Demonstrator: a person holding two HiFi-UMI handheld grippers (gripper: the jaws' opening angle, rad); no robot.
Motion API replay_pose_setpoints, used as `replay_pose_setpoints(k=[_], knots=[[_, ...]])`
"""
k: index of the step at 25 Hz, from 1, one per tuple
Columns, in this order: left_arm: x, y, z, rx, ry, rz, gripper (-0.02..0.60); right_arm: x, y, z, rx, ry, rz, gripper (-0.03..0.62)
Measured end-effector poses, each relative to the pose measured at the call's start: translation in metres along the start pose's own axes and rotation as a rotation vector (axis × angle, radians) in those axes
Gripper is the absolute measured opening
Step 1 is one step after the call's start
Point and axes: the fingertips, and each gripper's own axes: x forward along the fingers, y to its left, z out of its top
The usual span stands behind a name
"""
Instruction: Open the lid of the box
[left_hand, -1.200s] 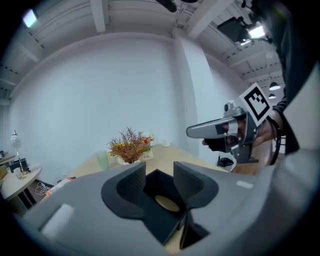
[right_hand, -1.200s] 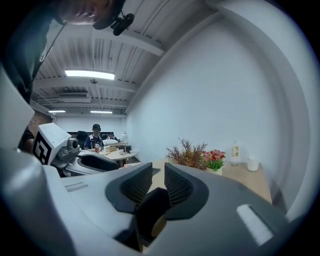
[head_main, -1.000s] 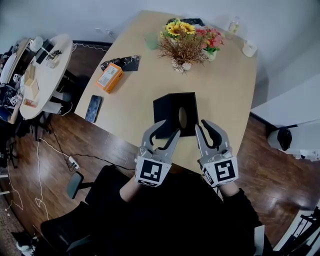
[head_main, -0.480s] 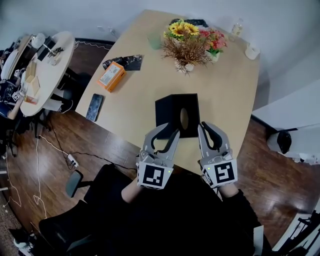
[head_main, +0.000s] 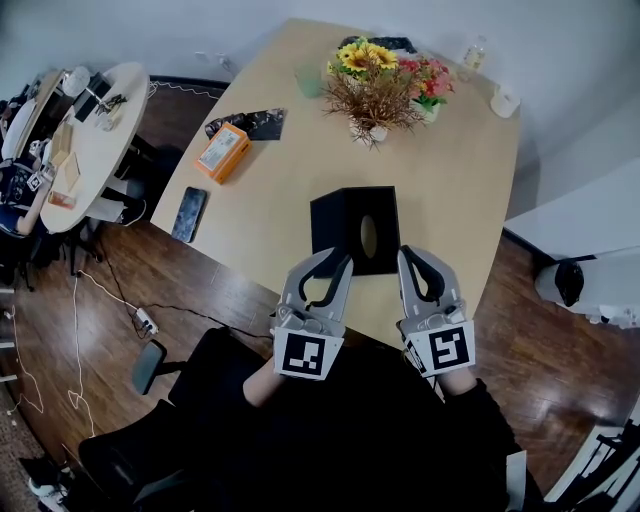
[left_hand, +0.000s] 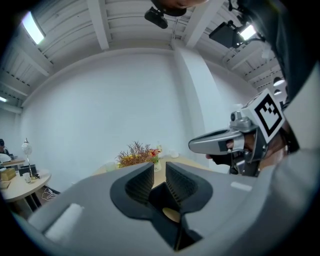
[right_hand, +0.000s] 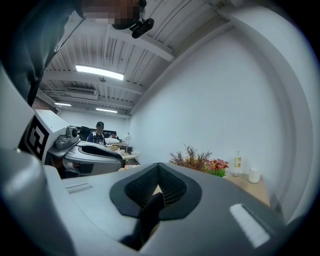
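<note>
Tongs on both hand-held grippers are pressed together with nothing pinched; both pairs have just been closing. Left tongs (head_main: 341, 262) hang at the near left edge of a black square box with an oval hole in its top (head_main: 345, 222). Right tongs (head_main: 406, 253) sit just beside the box's near right corner. That box rests close to the front edge of a pale wooden tabletop (head_main: 455, 190). Its top lies flat and no lid or flap is raised, so the lid reads as down and its opening is not shown here. Farther off lie a dark flat phone (head_main: 187, 216), an orange rectangular packet (head_main: 218, 153) and a bunch of yellow and red flowers (head_main: 380, 80).
</note>
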Motion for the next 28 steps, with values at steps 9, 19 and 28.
replay_pose_setpoints(k=[9,19,28], knots=[[-0.0009,-0.0031,-0.0034,-0.01,0.012,-0.008,0.054,-0.0026,0.0002,-0.0011,-0.015,0.011,0.002,0.002],[-0.0013,-0.0045,-0.0062,-0.02,0.01,-0.014,0.054,-0.0034,0.0002,-0.0033,-0.01,0.012,0.001,0.0],[-0.0024,-0.0056,-0.0063,-0.029,0.01,-0.022,0.054,-0.0032,0.0019,-0.0032,-0.012,0.016,0.006,0.0]])
